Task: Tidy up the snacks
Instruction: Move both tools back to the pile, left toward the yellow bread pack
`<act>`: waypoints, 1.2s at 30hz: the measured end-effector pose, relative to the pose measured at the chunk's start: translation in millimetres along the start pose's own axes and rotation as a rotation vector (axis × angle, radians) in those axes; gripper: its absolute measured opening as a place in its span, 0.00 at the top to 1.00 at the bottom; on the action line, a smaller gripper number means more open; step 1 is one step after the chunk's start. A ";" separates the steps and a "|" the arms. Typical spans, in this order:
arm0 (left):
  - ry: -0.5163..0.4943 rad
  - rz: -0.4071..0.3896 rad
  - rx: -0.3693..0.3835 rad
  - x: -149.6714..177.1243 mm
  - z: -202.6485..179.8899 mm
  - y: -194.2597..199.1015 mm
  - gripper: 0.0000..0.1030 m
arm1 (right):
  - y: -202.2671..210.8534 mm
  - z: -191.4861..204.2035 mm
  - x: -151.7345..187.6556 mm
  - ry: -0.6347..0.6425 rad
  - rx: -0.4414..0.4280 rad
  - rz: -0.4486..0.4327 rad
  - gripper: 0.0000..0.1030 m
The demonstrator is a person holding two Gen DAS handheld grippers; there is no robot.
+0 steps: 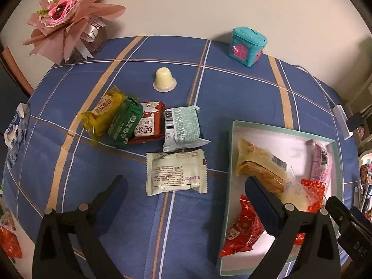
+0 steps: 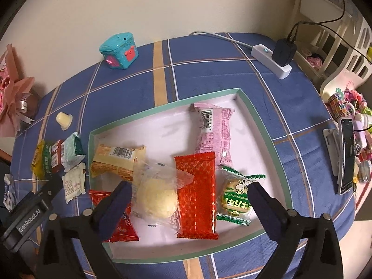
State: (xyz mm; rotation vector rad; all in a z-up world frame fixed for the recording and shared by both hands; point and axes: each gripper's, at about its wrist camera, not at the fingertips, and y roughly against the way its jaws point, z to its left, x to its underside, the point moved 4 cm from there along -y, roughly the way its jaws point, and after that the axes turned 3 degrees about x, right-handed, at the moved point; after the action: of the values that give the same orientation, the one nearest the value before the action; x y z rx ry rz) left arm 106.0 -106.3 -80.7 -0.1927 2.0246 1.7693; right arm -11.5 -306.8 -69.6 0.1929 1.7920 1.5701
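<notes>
Showing only in the right wrist view, a green mushroom-print packet lies in the shallow green-rimmed white box beside a long red foil packet; left tool and right tool both gape, empty.

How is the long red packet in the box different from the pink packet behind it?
The long red packet is shiny red with a gold pattern; the pink packet is pale pink with printed text and a barcode. The red packet lies nearer the right gripper, while the pink packet lies toward the far side of the box. The red packet overlaps the pink packet's near end. Both are sealed, oblong, and lie flat in the box.
</notes>
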 end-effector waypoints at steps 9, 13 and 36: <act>-0.010 -0.008 -0.013 -1.3 5.5 1.6 0.02 | 0.0 6.3 0.7 0.008 0.001 -0.007 0.00; -0.018 -0.004 -0.021 -2.1 8.7 1.9 0.02 | -0.8 12.6 1.7 0.013 0.000 -0.002 0.00; 0.233 -0.009 -0.202 -12.9 162.5 6.8 0.02 | -1.6 144.3 25.4 0.223 -0.117 0.013 0.00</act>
State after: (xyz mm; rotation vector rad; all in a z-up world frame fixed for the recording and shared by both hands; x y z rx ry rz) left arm 153.0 49.9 -82.7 -0.4903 1.9897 2.0265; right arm 57.9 -178.1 -79.4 -0.0272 1.8611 1.7571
